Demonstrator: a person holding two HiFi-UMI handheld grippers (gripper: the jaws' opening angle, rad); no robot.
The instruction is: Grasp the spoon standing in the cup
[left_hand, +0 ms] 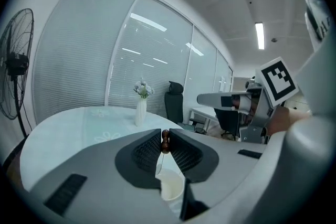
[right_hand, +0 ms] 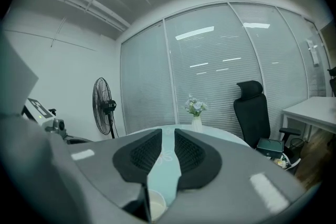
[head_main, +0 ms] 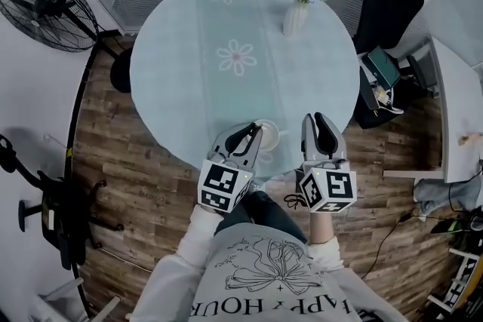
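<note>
A white cup (head_main: 269, 135) stands near the front edge of the round pale-green table (head_main: 189, 49). A thin spoon (left_hand: 165, 140) with a brown beaded handle top stands upright in the cup (left_hand: 171, 186). My left gripper (head_main: 253, 132) is over the cup, and its pads press on the spoon's handle top from both sides (left_hand: 165, 135). My right gripper (head_main: 321, 119) hovers just right of the cup, jaws a narrow gap apart with nothing between them (right_hand: 168, 136). The cup's rim (right_hand: 155, 202) shows below its left jaw.
A white vase with flowers (head_main: 296, 11) stands at the table's far side. A floor fan (head_main: 49, 7) is at the back left, a black office chair (head_main: 389, 4) at the back right, a white desk (head_main: 456, 109) to the right and an exercise machine (head_main: 45, 215) to the left.
</note>
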